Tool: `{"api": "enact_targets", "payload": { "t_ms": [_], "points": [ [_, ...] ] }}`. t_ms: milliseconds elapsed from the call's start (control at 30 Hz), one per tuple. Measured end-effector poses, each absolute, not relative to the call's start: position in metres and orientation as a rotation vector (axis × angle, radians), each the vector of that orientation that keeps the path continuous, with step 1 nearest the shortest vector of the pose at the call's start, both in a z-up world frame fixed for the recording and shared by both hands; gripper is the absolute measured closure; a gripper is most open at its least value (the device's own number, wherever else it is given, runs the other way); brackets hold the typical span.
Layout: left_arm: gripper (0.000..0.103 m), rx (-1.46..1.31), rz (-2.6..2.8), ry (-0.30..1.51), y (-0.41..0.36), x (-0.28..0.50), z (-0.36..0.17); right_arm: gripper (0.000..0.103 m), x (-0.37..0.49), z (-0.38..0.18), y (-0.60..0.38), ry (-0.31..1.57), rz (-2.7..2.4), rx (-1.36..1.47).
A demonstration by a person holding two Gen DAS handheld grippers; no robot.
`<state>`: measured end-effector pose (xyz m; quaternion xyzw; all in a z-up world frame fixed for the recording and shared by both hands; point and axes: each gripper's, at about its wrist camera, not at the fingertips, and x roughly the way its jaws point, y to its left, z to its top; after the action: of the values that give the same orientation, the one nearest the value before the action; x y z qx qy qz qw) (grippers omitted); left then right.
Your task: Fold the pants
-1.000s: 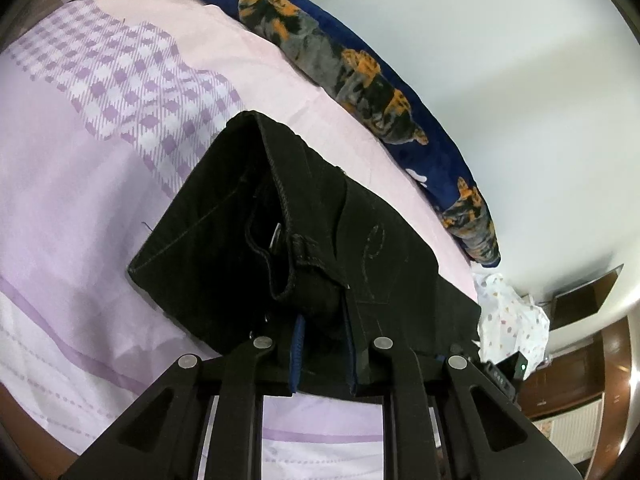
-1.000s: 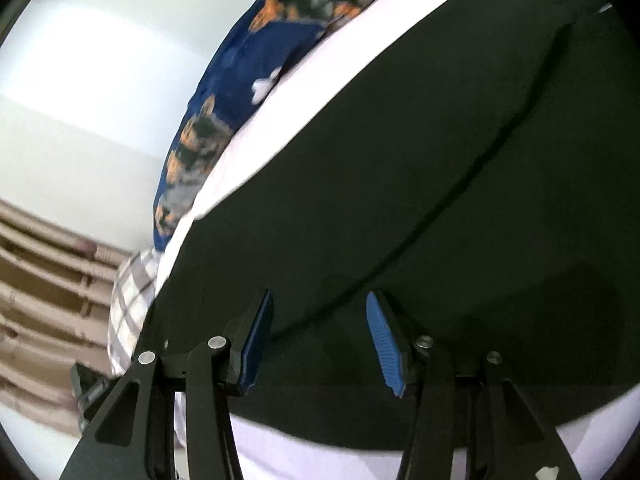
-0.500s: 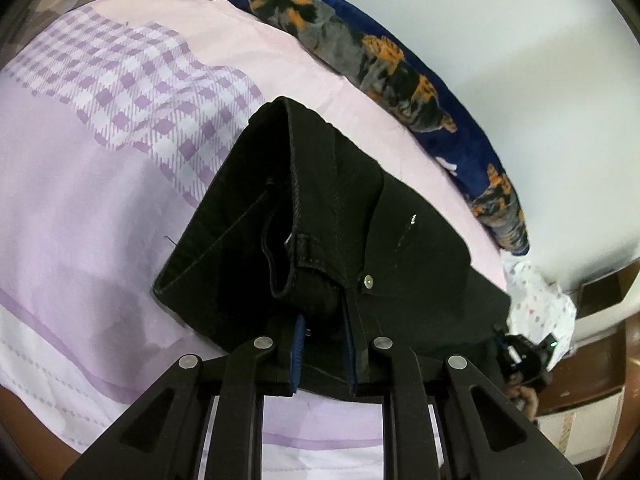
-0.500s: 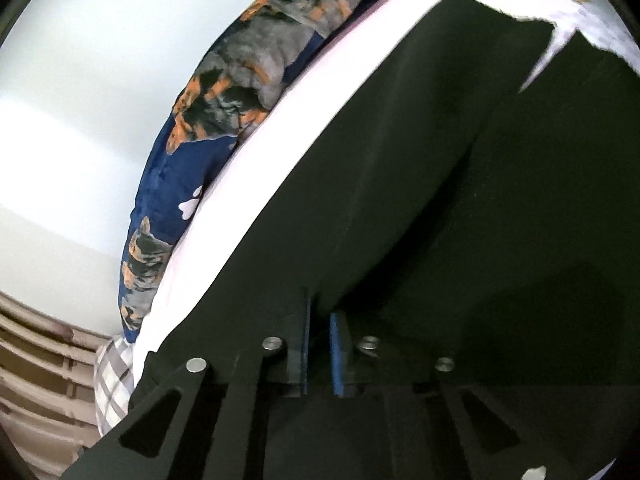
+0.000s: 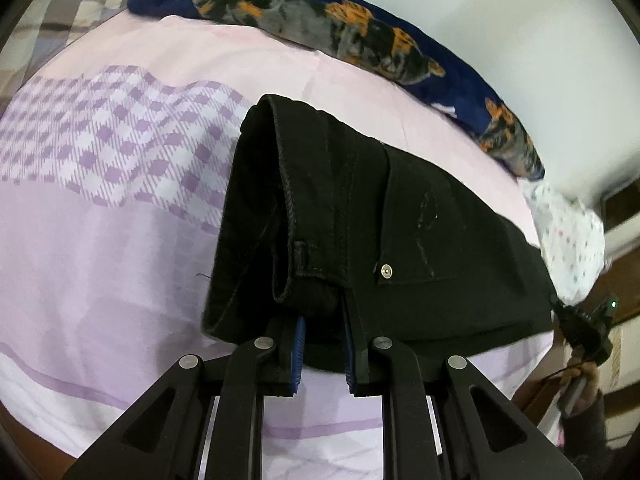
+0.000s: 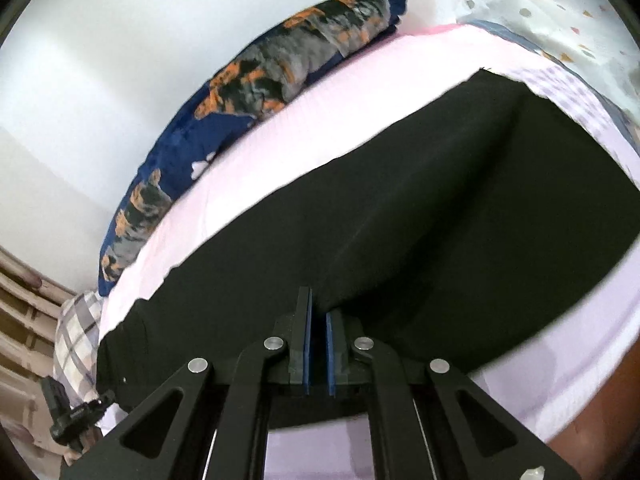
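- A bed with a pink and lilac sheet (image 5: 100, 240) fills both views; part of the sheet carries a purple check pattern, and a white wall rises behind it.
- A navy blanket (image 5: 360, 40) with orange and grey animal prints lies along the far edge of the bed, against the wall.
- A white dotted cloth (image 5: 568, 236) sits at the right end of the bed in the left wrist view, and at the top right in the right wrist view.
- The black pants (image 5: 360, 220) lie across the sheet near its front edge, stretched between the two grippers.
- The left gripper (image 5: 322, 354) pinches the waistband end between its blue pads; the band loops up above the fingers, with a belt loop and a metal rivet showing beside a back pocket.
- The right gripper (image 6: 317, 354) has its fingers nearly together, nipping a thin edge of the leg fabric; a long crease runs away from it across the cloth.
- The right gripper also shows at the far right of the left wrist view, at the pants' other end, with a hand on its handle.
- A plaid pillow (image 6: 76, 340) lies at the left end of the bed in the right wrist view.
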<state>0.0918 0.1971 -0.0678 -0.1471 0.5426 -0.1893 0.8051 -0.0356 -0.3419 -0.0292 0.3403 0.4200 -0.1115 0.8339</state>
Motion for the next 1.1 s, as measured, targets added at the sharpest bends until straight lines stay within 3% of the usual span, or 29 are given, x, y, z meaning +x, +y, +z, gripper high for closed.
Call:
{"api": "enact_targets", "payload": {
  "t_ms": [367, 567, 767, 933, 1100],
  "points": [
    [0.082, -0.089, -0.352, 1.126, 0.179, 0.076, -0.071, 0.098, -0.046, -0.071, -0.344, 0.991, -0.256, 0.823],
    [0.072, -0.045, -0.317, 1.126, 0.179, 0.064, -0.057, 0.089, -0.050, -0.075, -0.349, 0.952, -0.219, 0.894],
    [0.071, 0.025, -0.267, 1.030, 0.172, 0.039, -0.024, 0.084, -0.058, -0.080, -0.366, 0.870, -0.197, 1.005],
    [0.069, 0.088, -0.454, 0.955, 0.107, 0.034, 0.000, 0.082, -0.063, -0.083, -0.388, 0.811, -0.208, 1.084],
    [0.067, 0.220, -0.668, 0.963, 0.018, 0.037, -0.013, 0.081, -0.062, -0.086, -0.407, 0.767, -0.187, 1.145]
  ]
}}
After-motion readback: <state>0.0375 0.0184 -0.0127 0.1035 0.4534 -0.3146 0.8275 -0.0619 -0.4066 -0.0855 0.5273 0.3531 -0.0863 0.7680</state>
